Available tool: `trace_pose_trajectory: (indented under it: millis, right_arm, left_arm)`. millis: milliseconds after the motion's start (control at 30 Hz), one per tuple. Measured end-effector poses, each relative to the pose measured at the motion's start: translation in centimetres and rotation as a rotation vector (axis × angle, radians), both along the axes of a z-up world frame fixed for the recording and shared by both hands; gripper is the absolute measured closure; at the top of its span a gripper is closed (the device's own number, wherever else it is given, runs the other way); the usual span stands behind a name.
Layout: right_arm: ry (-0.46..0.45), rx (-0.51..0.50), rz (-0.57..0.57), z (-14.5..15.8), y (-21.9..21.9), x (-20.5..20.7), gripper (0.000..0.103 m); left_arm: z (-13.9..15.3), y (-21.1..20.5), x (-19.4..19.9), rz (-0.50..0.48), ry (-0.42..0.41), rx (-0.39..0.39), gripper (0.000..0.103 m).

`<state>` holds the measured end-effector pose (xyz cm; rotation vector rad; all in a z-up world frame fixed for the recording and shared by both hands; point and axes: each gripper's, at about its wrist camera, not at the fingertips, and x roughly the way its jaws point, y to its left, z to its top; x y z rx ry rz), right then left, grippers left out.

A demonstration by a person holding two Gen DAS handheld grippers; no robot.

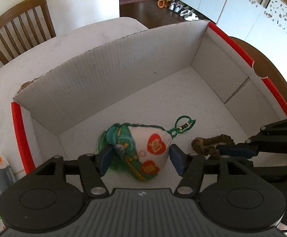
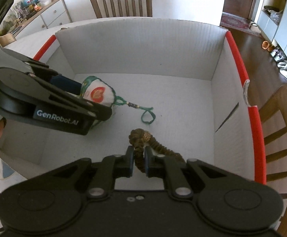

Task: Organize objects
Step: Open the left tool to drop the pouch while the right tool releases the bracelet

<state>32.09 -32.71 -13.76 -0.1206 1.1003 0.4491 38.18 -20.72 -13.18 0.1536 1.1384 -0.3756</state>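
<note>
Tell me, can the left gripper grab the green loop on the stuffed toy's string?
Probably yes. The left gripper straddles the toy inside the box, and the green loop lies bare on the floor just beyond, nothing covering it.

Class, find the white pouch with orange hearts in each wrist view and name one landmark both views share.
Left wrist: pouch low centre, between the left gripper fingers.
Right wrist: pouch left of centre, behind that gripper.
Shared landmark: the box's red edge.
</note>
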Motion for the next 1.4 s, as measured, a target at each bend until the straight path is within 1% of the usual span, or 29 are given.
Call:
trace_pose_trajectory:
  millis: [200,367,800,1033,1133,1333,1400]
  right_arm:
    - [-0.014,0.018,-0.009,0.9,-0.5,0.0,0.089]
    - [-0.043,0.049,-0.028,2.5,-1.2,-0.6,0.087]
    - [-0.138,0.096,-0.075,6.9,-1.3,-3.3,0.085]
    - [-0.196,0.113,-0.09,9.2,-0.3,-5.6,0.084]
    - [-0.208,0.13,-0.092,9.8,0.3,-6.6,0.083]
    - [-0.225,0.158,-0.109,10.7,1.7,-8.7,0.077]
    - [-0.24,0.164,-0.111,11.0,2.3,-9.5,0.073]
  left_arm:
    - [1.2,0.2,-0.4,0.001,-0.047,-0.001,0.041]
    - [2.6,0.8,-1.3,0.014,-0.095,-0.014,0.041]
    - [7.4,3.0,-5.7,0.021,-0.238,-0.064,0.041]
    - [9.5,4.9,-8.5,0.027,-0.29,-0.127,0.041]
    - [10.2,6.0,-9.9,0.026,-0.31,-0.154,0.036]
    - [11.2,8.4,-12.4,0.026,-0.352,-0.175,0.036]
    - [11.4,9.3,-13.2,0.028,-0.365,-0.181,0.035]
